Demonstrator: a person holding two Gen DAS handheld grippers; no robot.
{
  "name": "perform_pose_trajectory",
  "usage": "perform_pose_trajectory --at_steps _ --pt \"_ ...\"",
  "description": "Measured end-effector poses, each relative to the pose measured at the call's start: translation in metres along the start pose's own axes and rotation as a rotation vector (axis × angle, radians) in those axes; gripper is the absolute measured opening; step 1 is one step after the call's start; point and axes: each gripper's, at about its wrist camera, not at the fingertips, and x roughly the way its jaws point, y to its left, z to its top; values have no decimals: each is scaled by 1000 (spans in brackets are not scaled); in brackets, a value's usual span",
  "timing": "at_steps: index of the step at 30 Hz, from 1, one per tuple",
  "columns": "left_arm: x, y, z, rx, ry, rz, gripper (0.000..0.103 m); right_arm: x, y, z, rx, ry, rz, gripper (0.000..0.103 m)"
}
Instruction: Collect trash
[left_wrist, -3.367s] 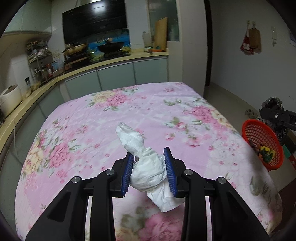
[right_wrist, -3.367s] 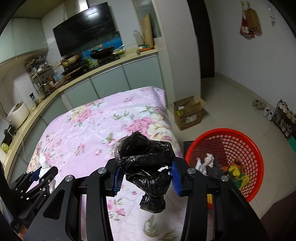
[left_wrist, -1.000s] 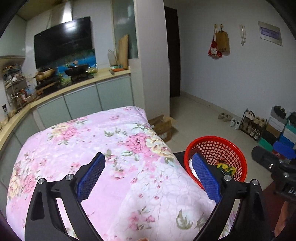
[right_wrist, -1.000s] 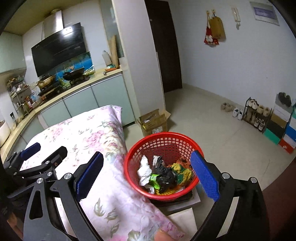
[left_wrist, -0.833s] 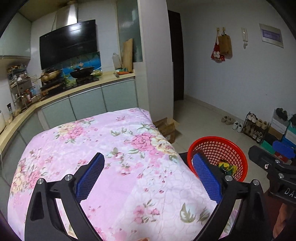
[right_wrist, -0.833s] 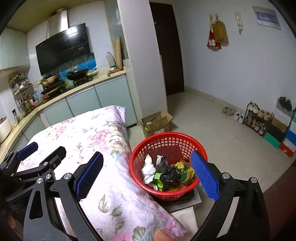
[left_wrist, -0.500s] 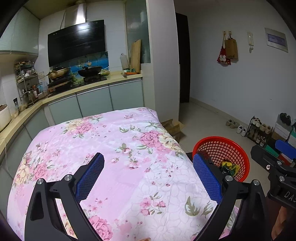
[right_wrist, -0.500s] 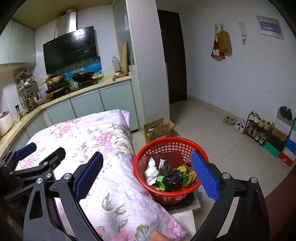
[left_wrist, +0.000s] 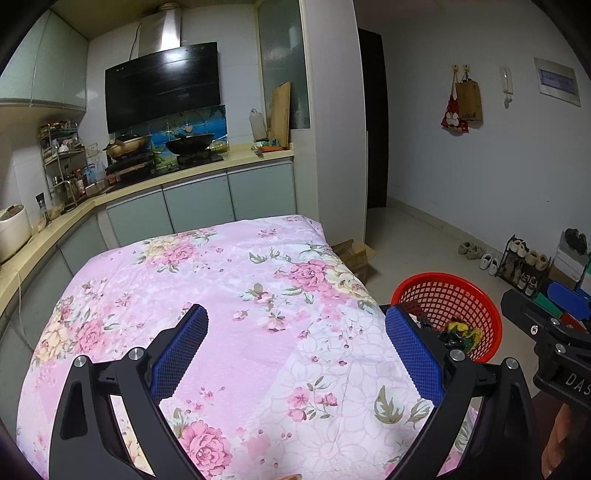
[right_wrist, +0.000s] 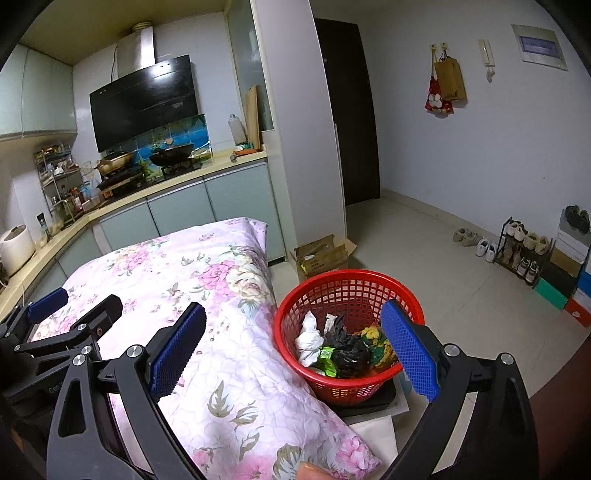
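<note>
A red mesh basket (right_wrist: 391, 284) stands on the floor to the right of the table and holds a white tissue wad (right_wrist: 308, 338), a black bag (right_wrist: 349, 356) and colourful wrappers. It also shows in the left wrist view (left_wrist: 443, 291). My left gripper (left_wrist: 295, 354) is wide open and empty above the pink floral tablecloth (left_wrist: 229, 295). My right gripper (right_wrist: 291, 350) is wide open and empty, hovering over the table's right edge and the basket. No trash shows on the tablecloth.
Kitchen counter with stove and pans (left_wrist: 184, 147) runs behind and left of the table. A cardboard box (right_wrist: 321, 254) sits on the floor past the basket. A shoe rack (right_wrist: 524, 251) and stacked boxes line the right wall.
Since 3.4 s ago the white tissue and the black bag have left my grippers; both now lie in the basket. Both grippers stand open. Lately both views have tilted up slightly.
</note>
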Motion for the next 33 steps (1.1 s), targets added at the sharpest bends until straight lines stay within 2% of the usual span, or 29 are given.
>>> perform_pose_trajectory --at_steps 33 --pt "0 -1 -4 -1 6 -6 94 1 -4 -1 5 12 0 93"
